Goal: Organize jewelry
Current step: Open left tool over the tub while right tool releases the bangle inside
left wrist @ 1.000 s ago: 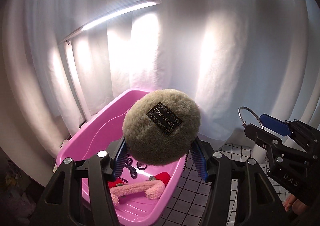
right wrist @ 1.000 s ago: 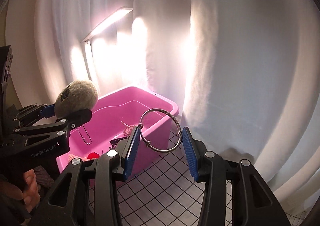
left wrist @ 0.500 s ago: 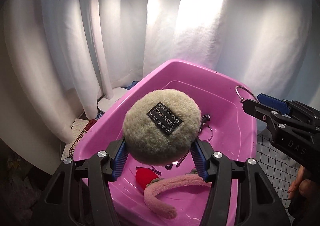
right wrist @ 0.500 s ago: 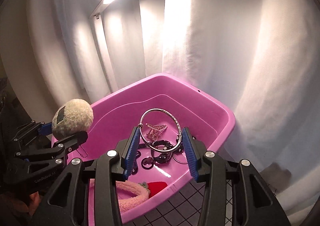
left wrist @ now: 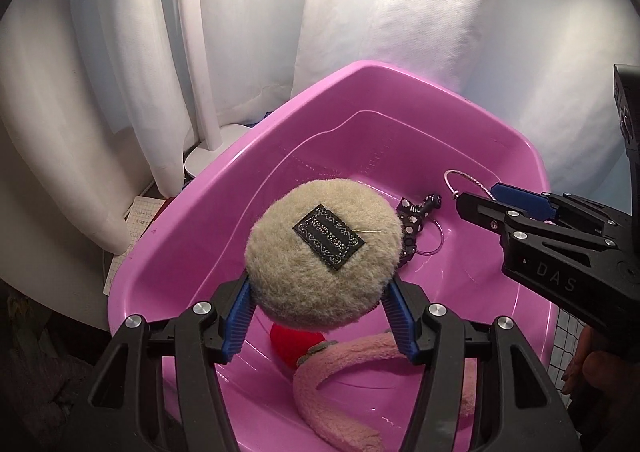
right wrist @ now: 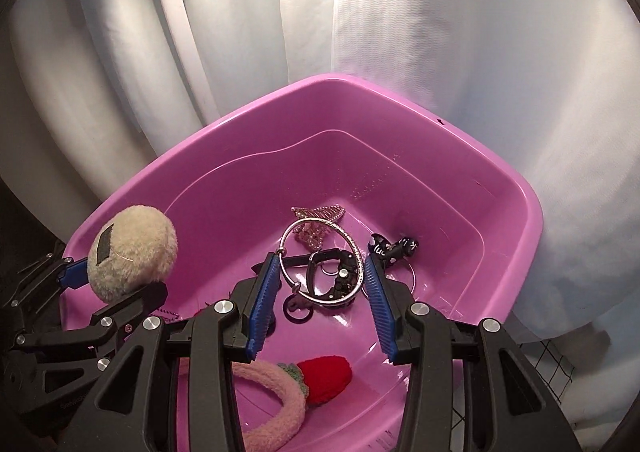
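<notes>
Left tool [left wrist: 320,312] clenched on fuzzy beige pom-pom [left wrist: 324,256] — right tool [right wrist: 320,292] grasping silver bangle [right wrist: 322,262]; both over pink tub [right wrist: 516,187] of hair accessories.

Right tool [left wrist: 476,203]: white letters "DAS" on its black body. Black patch [left wrist: 329,238] on beige pompom [left wrist: 324,260]: ornate lettering, unreadable. Black polka-dot piece [right wrist: 394,246]: white marks, illegible.
</notes>
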`<state>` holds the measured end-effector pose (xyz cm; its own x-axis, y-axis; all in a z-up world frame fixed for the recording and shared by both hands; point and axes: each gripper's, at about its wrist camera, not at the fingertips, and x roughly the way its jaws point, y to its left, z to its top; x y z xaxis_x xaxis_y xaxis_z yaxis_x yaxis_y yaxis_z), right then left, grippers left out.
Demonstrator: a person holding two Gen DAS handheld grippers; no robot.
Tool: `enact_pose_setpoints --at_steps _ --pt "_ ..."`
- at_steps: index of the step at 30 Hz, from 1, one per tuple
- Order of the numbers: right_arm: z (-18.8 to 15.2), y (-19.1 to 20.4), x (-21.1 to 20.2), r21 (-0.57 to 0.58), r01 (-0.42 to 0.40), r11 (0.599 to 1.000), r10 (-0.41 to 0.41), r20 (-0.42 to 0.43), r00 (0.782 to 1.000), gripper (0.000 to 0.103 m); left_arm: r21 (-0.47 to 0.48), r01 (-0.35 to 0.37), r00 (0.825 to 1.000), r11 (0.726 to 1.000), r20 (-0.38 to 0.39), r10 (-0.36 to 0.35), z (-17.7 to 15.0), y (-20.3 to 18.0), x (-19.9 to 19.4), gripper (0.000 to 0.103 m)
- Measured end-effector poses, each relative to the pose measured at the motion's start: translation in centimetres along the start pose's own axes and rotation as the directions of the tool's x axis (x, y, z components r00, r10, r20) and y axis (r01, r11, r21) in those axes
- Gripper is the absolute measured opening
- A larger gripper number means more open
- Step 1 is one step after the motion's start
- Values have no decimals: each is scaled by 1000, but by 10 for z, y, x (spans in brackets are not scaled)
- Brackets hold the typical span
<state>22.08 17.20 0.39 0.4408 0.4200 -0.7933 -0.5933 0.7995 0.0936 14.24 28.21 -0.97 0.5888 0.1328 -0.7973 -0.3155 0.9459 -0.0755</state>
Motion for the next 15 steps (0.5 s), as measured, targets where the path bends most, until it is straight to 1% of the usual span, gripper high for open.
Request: enact_pose_setpoints --at_steps 6,9,10,11,13,15 --pt "-3 -4 5 13 13 1000 -13 -18 1000 42 2 -1 1000 1000 -7 1 0 0 -2 58" --pt "-2 -5 7 22 27 999 -26 -20 999 43 5 -7 1000 1000 -8 7 0 -1 -3 61" --pt "-2 -6 6 27 26 999 -25 -19 1000 44 5 -11 1000 1000 -8 11 0 -1 -3 65" --pt "-1 -7 6 31 27 999 -27 -18 999 51 4 -17 1000 1000 -8 17 0 -1 -4 75" --pt "-2 -8 3 40 29 999 -29 -8 1000 64 -4 -18 1000 1000 4 18 0 0 -8 87" --pt "-2 -9 0 49 34 998 -34 1 999 64 -10 -14 1000 1000 13 14 1 1 -11 90"
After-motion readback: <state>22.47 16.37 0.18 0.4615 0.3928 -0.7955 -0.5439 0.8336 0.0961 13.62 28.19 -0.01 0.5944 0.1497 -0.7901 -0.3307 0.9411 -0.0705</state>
